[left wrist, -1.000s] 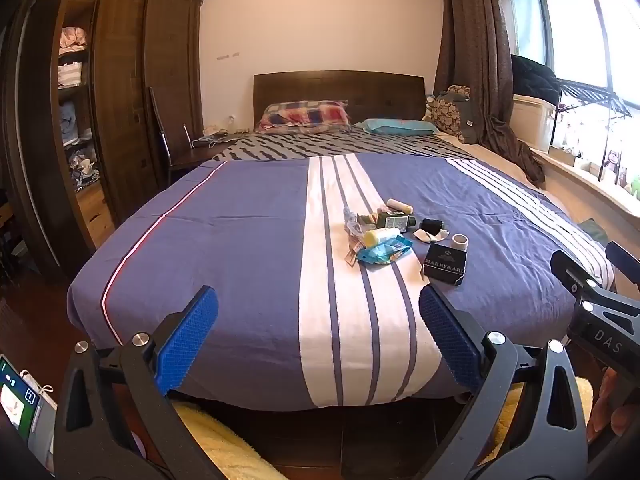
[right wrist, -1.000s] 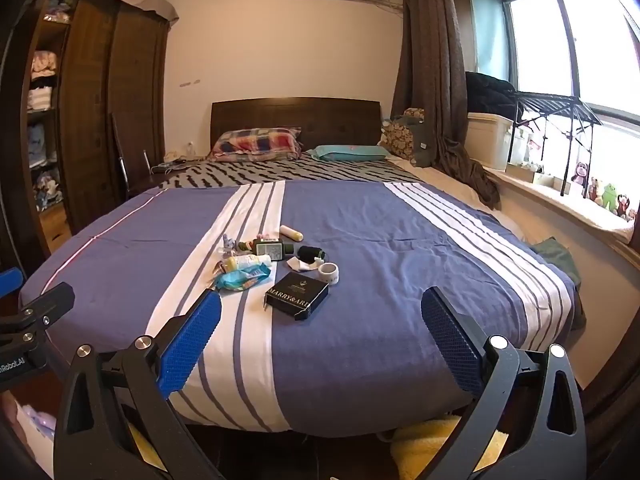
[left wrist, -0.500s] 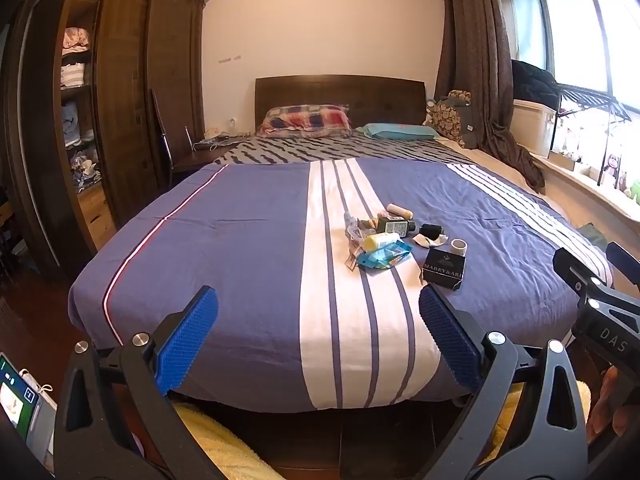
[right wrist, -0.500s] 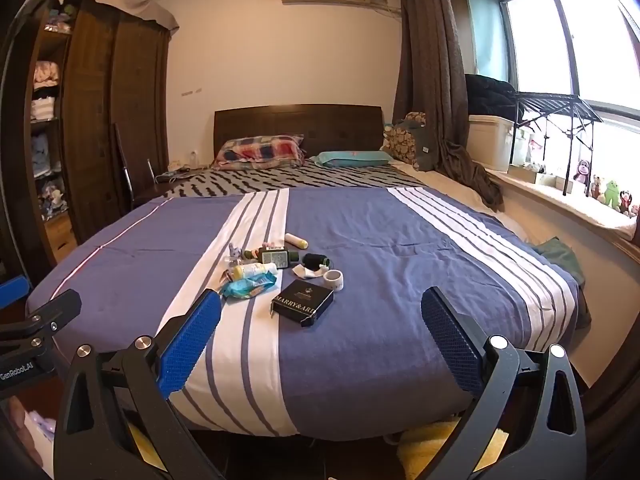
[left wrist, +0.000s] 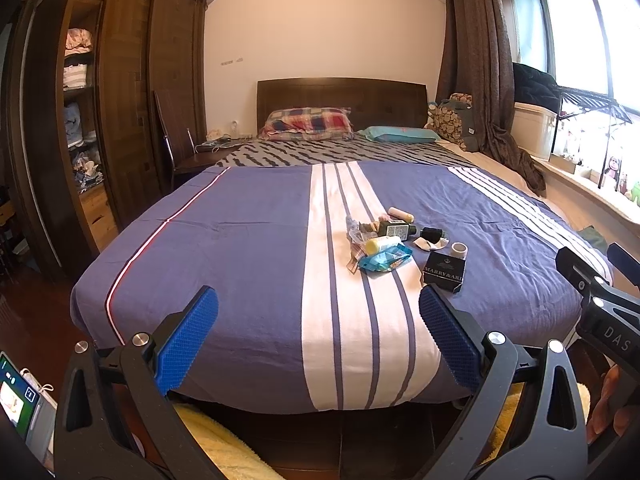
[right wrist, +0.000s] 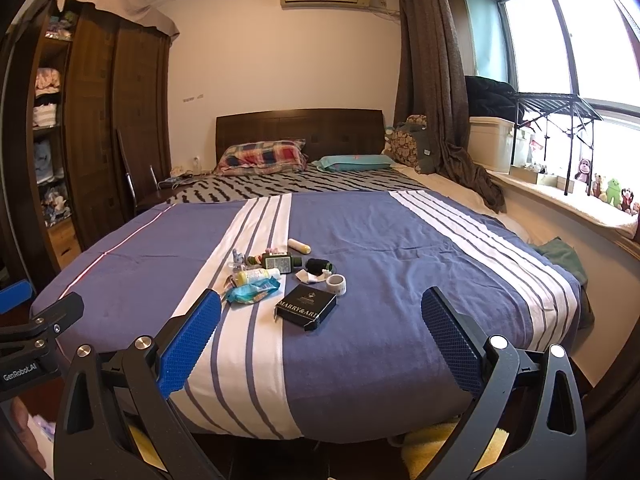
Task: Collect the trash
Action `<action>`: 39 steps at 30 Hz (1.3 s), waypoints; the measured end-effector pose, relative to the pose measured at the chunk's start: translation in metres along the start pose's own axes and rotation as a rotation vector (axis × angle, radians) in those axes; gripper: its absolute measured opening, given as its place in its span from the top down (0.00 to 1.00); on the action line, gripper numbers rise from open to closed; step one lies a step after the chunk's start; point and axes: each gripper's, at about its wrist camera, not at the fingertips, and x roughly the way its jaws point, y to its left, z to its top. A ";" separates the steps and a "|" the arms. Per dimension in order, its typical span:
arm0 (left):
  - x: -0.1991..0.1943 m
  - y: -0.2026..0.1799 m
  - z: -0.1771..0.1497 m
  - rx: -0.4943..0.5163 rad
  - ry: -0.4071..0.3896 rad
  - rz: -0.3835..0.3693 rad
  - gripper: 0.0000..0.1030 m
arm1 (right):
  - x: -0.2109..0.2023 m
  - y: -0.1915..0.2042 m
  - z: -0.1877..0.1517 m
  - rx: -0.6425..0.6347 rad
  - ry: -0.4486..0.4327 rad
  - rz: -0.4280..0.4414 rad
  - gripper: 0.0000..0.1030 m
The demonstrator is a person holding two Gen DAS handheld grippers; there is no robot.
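- Trash point(left wrist: 394, 240) lies in a small cluster on the blue-and-white striped bedspread point(left wrist: 248, 240), around the white stripes near the middle of the bed; in the left wrist view it sits at about 1 o'clock from the left gripper point(left wrist: 318, 334).
- Within the cluster, a crumpled blue wrapper point(left wrist: 384, 260) lies at its near edge, touching a pale yellow bottle point(left wrist: 380, 243) just behind it.
- A black box point(right wrist: 306, 306) printed with white letters lies flat at about 5 o'clock of the wrapper, apart from it, nearest the foot of the bed.
- A small white tape roll point(right wrist: 335, 283) stands just beyond the box, at its 1 o'clock, with scraps of white paper point(right wrist: 310, 277) beside it.
- A dark green bottle point(right wrist: 280, 262) with a label and a small black spool point(right wrist: 318, 266) lie at the far side of the group (a cream-coloured tube point(right wrist: 299, 245) lies furthest back).
- Left gripper has its blue-padded jaws spread wide with nothing between them, hovering at the foot of the bed, well short of the trash.
- Right gripper point(right wrist: 320, 332) is likewise spread wide and empty; in its own view the black box sits at about 12 o'clock, between the two pads' lines of sight.
- A plaid pillow point(left wrist: 310, 123) and a teal pillow point(left wrist: 400, 134) rest at the headboard, well apart from the trash.
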 end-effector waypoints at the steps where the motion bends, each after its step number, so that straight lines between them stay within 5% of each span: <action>1: 0.000 0.000 0.000 -0.001 -0.001 0.000 0.08 | 0.000 0.000 0.000 0.000 0.000 0.001 0.03; 39: -0.004 0.002 0.003 -0.004 -0.009 -0.006 0.08 | -0.004 0.002 0.002 0.007 -0.007 0.001 0.03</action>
